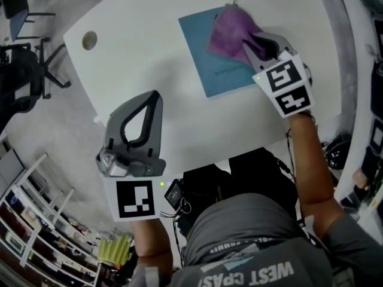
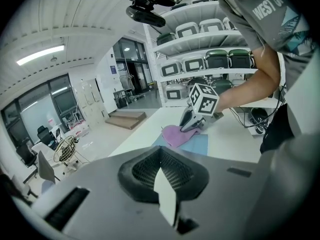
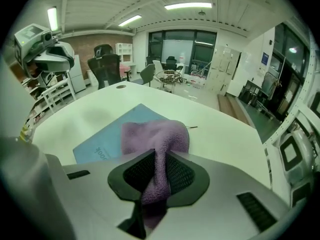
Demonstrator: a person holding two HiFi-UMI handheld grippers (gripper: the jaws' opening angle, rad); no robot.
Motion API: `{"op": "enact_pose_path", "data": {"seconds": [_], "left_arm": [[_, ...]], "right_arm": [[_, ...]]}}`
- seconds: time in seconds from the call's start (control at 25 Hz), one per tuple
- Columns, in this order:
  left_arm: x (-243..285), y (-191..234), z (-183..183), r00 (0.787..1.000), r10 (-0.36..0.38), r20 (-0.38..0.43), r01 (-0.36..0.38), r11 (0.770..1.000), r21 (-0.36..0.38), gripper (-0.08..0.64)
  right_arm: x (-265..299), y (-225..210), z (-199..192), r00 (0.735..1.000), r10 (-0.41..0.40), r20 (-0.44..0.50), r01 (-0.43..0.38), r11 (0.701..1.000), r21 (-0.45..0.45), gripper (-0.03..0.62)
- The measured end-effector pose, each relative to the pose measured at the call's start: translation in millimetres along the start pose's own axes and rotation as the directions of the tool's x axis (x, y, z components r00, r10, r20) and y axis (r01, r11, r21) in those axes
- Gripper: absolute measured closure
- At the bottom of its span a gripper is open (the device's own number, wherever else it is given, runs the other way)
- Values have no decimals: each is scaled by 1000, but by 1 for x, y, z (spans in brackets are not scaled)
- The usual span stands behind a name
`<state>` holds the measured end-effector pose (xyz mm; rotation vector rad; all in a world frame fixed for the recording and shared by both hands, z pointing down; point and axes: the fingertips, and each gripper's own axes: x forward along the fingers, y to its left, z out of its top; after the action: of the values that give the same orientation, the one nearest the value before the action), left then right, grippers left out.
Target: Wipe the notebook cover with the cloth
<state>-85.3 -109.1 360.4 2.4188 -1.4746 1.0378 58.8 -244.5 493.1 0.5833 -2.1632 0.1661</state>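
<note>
A blue notebook [image 1: 221,70] lies flat on the white table [image 1: 149,52], at the far right of the head view. A purple cloth [image 1: 230,31] rests bunched on its upper part. My right gripper [image 1: 250,45] is shut on the cloth's near end and presses it onto the cover. In the right gripper view the cloth [image 3: 155,136] runs up between the black pads [image 3: 182,174] and spreads over the notebook [image 3: 102,141]. My left gripper [image 1: 152,97] hovers over bare table to the left, shut on nothing. From the left gripper view [image 2: 161,151] I see the cloth [image 2: 175,134] under the right gripper [image 2: 192,123].
A round cable hole [image 1: 90,40] sits in the table's far left corner. An office chair [image 1: 24,70] stands beyond the left edge, and wire shelving [image 1: 36,220] is at lower left. Racks of bins [image 2: 210,59] stand behind the person's arm [image 2: 250,86].
</note>
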Motion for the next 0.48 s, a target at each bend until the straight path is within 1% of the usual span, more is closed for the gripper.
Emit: {"op": "enact_pose_path", "data": {"seconds": [0.12, 0.2, 0.48], "left_arm": [[8, -3, 10, 1000, -18, 10, 18, 1000, 17, 557], [12, -5, 14, 999, -29, 13, 29, 999, 26, 557], [16, -6, 16, 999, -30, 13, 30, 999, 20, 557]], "right_arm": [[-5, -16, -8, 1000, -28, -10, 28, 999, 17, 508], [-6, -20, -10, 999, -33, -14, 33, 999, 15, 508], [-1, -15, 2, 999, -26, -18, 25, 998, -64, 508]]}}
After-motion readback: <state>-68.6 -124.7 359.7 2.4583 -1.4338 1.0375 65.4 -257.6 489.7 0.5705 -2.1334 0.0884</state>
